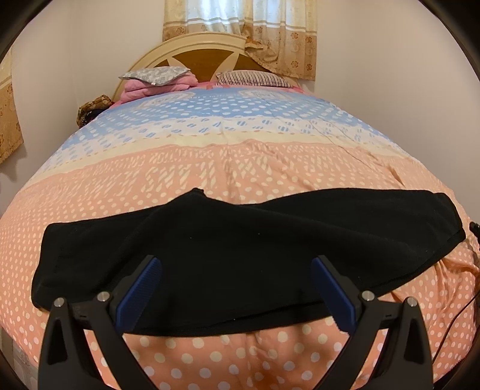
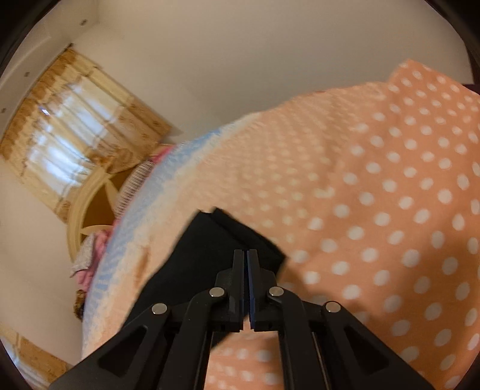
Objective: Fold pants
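Observation:
Black pants (image 1: 240,228) lie across the near part of the bed, laid flat in a long band from left to right. My left gripper (image 1: 235,262) hovers open over their near edge, its blue pads (image 1: 144,285) wide apart with only cloth below them. In the blurred right wrist view, one end of the pants (image 2: 195,255) shows as a folded black corner. My right gripper (image 2: 246,251) is shut, its tips pinched together on that end of the cloth.
The peach polka-dot bedcover (image 1: 210,168) fills the bed and turns blue toward the headboard (image 1: 198,57). Pillows (image 1: 156,75) and pink bedding sit at the far end under a curtained window (image 1: 240,18). A dark cable (image 1: 475,231) lies at the right edge.

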